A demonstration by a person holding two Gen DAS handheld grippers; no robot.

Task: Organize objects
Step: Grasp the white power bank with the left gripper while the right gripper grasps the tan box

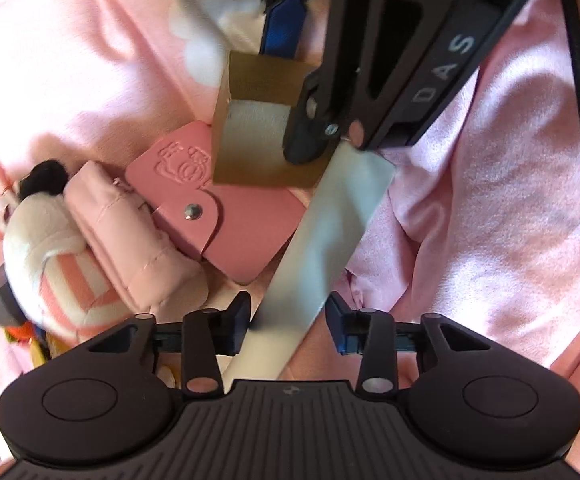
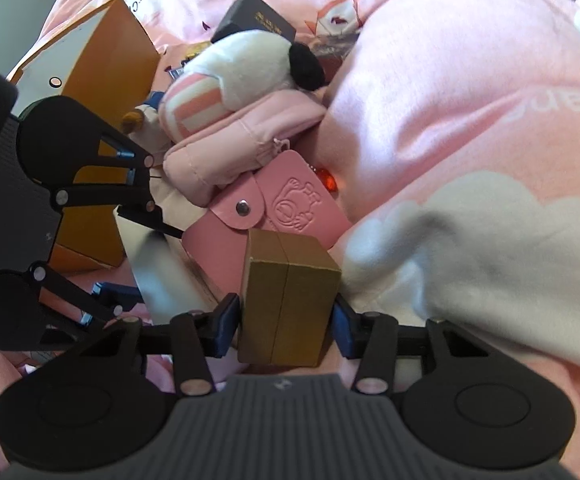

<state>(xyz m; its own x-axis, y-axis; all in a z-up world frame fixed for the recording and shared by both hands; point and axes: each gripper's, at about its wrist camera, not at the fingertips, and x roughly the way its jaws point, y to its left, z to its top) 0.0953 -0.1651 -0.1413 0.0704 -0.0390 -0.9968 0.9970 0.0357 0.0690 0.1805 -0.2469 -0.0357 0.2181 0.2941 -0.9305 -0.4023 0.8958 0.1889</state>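
on the pink bedding [image 2: 470, 92], right at the lower edge of the pink snap wallet [image 2: 273, 216], stands the small gold-brown box [image 2: 287, 296], upright, between the blue pads of the right gripper [image 2: 285, 326]. the pads sit against or just beside its two sides; whether they press on it i cannot tell.

a pale flat strip [image 1: 330, 232], like a card or a folded sheet, leans from the box toward the left gripper [image 1: 287, 322]. it passes between that gripper's half-open jaws, close to one pad and clear of the other, so it is not clamped.

on the wallet's far side from the box lies a pink padded pouch [image 2: 245, 140], with a white plush toy [image 2: 249, 60] on top. beyond the plush sits a dark box [image 2: 255, 20]. beside the pouch, an orange box [image 2: 105, 92].
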